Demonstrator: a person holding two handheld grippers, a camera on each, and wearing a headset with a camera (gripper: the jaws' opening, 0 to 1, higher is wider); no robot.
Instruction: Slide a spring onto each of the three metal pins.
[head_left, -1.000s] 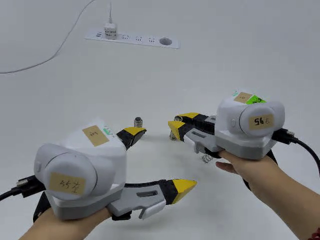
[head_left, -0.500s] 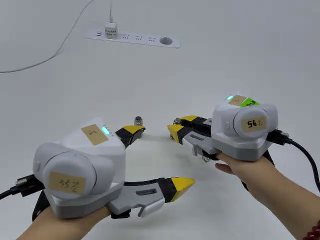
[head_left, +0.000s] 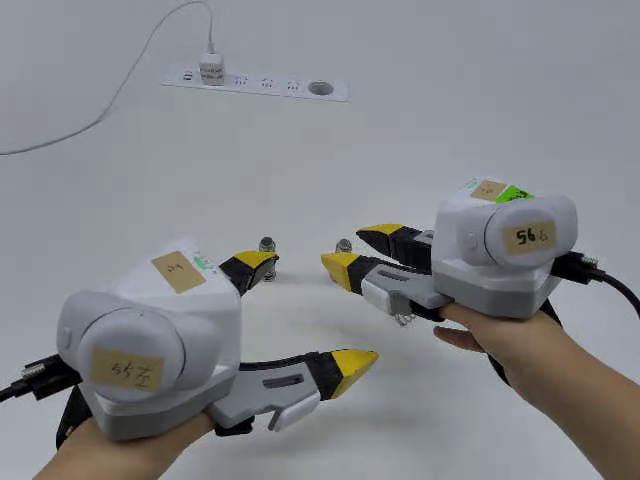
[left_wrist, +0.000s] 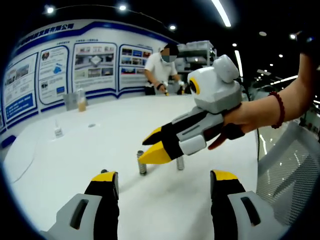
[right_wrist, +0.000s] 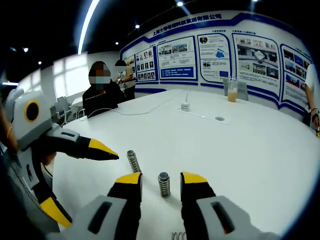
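Two short metal pins stand upright on the white table, each with a spring around it: the left pin (head_left: 267, 245) (right_wrist: 133, 161) (left_wrist: 142, 162) and the right pin (head_left: 344, 245) (right_wrist: 163, 184) (left_wrist: 180, 163). My right gripper (head_left: 345, 246) (right_wrist: 162, 181) is open, with its yellow tips on either side of the right pin and not touching it. A loose spring (head_left: 404, 318) (right_wrist: 177, 235) lies on the table under the right gripper's body. My left gripper (head_left: 322, 305) (left_wrist: 165, 177) is wide open and holds nothing; its upper tip is close to the left pin.
A white power strip (head_left: 255, 84) with a plugged charger (head_left: 210, 68) and its cable lies at the back of the table (head_left: 150, 180). People stand or sit beyond the table's far edges (left_wrist: 162, 70) (right_wrist: 102, 95).
The right gripper's jaws have spread apart and now straddle the right pin. The left gripper has stayed about where it was. The head camera shifted slightly.
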